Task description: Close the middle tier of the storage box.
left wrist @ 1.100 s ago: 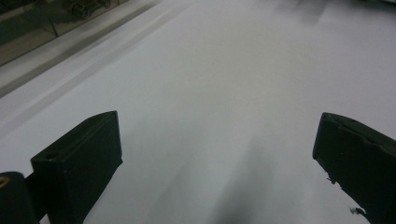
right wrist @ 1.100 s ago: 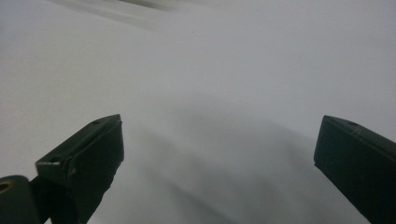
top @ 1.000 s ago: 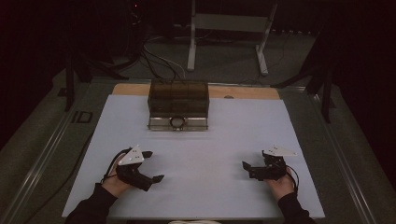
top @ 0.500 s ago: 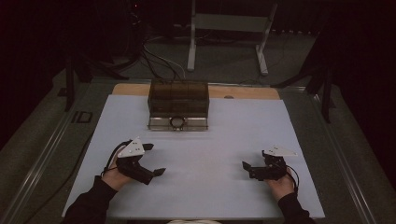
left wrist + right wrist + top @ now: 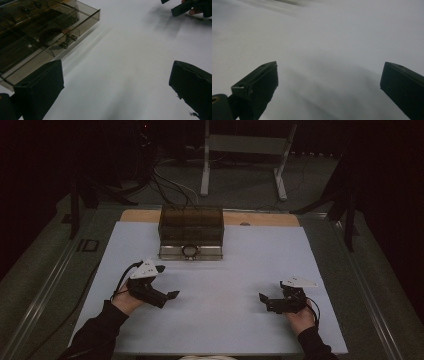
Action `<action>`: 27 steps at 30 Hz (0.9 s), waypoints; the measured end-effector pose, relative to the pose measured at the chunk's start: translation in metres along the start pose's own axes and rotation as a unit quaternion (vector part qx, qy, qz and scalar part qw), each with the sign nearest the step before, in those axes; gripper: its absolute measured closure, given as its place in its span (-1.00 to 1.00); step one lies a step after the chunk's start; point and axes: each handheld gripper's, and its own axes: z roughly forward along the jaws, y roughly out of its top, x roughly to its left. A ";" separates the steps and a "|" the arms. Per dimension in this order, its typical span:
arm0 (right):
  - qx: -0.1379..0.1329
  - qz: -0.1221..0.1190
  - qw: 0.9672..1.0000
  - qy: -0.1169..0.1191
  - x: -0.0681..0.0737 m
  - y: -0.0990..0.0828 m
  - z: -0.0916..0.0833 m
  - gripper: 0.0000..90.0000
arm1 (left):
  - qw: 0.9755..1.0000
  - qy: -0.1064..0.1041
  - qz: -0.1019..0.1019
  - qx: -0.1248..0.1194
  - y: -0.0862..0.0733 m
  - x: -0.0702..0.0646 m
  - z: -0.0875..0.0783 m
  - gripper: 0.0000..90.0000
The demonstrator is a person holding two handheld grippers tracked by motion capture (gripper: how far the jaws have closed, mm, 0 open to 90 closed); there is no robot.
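Ahead-left of the left gripper's [image 5: 167, 297] wide, empty jaws lies the smoked box [image 5: 191, 231]; right gripper [image 5: 263, 299], likewise agape, sits farther.

Smoky brown clear box [image 5: 190, 225] – white table cover [image 5: 240, 270] – black grippers, grey top plates

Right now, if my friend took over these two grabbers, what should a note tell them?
Left gripper: fingers open, nothing held, over the white table cover, aimed toward the box.
Right gripper: fingers open, nothing held, low over the cover near the right side.
Smoky clear box: at the far middle of the cover, ring handle facing you, apparently shut.
Done: nothing that shows.
Left: probably reach the box and open it.
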 end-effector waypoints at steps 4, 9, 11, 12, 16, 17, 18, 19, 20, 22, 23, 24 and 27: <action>0.000 -0.001 1.000 0.001 0.000 0.000 0.000 -0.96 | 1.000 0.009 -0.009 0.000 0.004 0.002 0.004 -0.98; 0.001 -0.002 1.000 0.000 0.000 0.000 0.001 -0.96 | 0.999 0.042 -0.027 -0.014 0.006 0.004 0.010 -0.98; 0.001 -0.002 1.000 0.000 0.000 0.000 0.001 -0.96 | 0.998 0.051 -0.036 -0.015 0.006 0.006 0.013 -0.98; 0.001 -0.003 1.000 0.000 0.000 0.000 0.001 -0.96 | 0.997 0.058 -0.039 -0.016 0.005 0.006 0.014 -0.98; 0.001 -0.004 1.000 0.001 0.001 0.000 0.000 -0.96 | 0.996 0.072 -0.050 -0.021 0.004 0.007 0.020 -0.98; 0.000 -0.004 1.000 0.001 0.001 0.000 0.000 -0.96 | 0.996 0.075 -0.051 -0.018 0.004 0.007 0.022 -0.98; -0.001 -0.004 1.000 0.001 0.001 0.000 0.000 -0.96 | 0.995 0.083 -0.052 -0.013 0.003 0.007 0.025 -0.98; -0.001 -0.005 1.000 0.001 0.001 0.000 0.000 -0.96 | 0.994 0.088 -0.054 -0.017 0.003 0.007 0.026 -0.98; -0.001 -0.005 1.000 0.001 0.001 0.000 0.000 -0.96 | 0.994 0.088 -0.058 -0.019 0.002 0.007 0.028 -0.98; -0.002 -0.005 1.000 0.001 0.000 0.000 0.000 -0.96 | 0.993 0.096 -0.064 -0.017 0.002 0.007 0.031 -0.98; -0.002 -0.005 1.000 0.001 0.000 0.000 0.000 -0.96 | 0.993 0.098 -0.065 -0.020 0.002 0.007 0.032 -0.98; -0.003 -0.005 1.000 0.001 0.000 0.000 -0.001 -0.96 | 0.993 0.100 -0.065 -0.016 0.002 0.007 0.034 -0.98; -0.003 -0.006 1.000 0.002 0.001 0.000 0.000 -0.96 | 0.990 0.117 -0.071 -0.016 0.002 0.006 0.039 -0.98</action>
